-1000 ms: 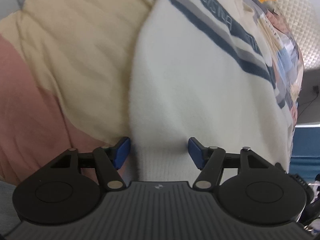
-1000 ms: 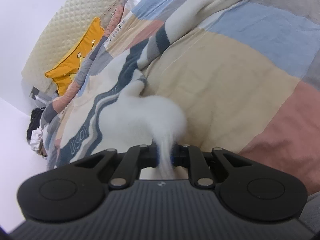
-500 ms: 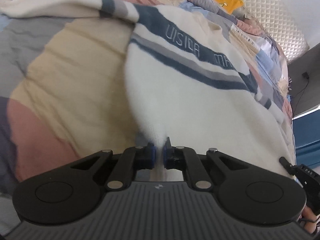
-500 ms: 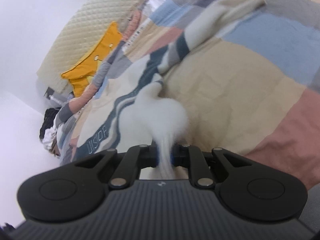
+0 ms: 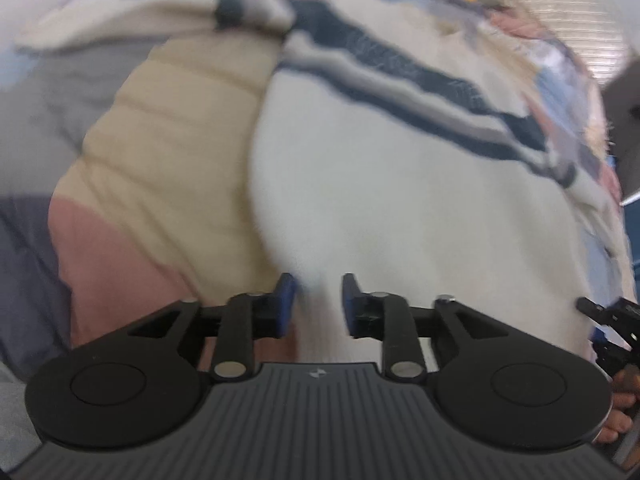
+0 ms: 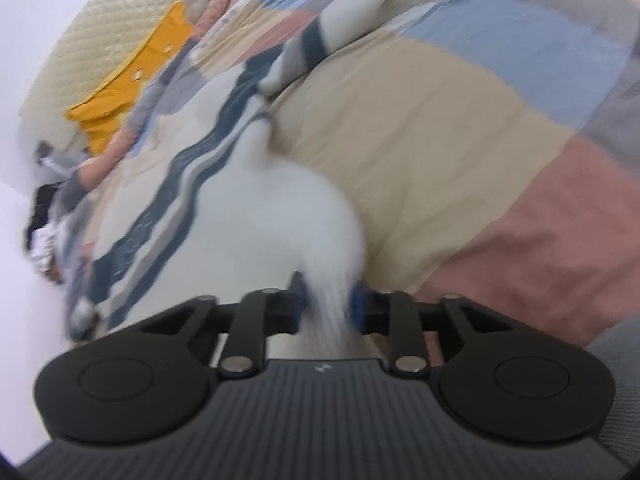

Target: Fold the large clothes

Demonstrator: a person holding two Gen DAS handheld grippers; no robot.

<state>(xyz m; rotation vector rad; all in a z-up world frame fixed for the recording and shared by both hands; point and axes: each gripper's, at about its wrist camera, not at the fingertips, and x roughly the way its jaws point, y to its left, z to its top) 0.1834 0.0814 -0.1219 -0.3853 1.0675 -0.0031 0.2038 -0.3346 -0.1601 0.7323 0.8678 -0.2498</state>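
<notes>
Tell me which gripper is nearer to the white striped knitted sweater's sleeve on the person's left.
Left. The left gripper, jaws opening, straddles the hem below that sleeve; the right gripper, also opening around hem, sits across the sweater body.

Home bedroom, patchwork quilt (image 6: 460, 128) on bed, quilted headboard (image 6: 92, 36), yellow pillow (image 6: 132, 76)

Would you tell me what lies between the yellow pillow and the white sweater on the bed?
In the right wrist view, patchwork quilt lies between the yellow pillow and the sweater; nothing else is visible there, though the picture is blurred.
</notes>
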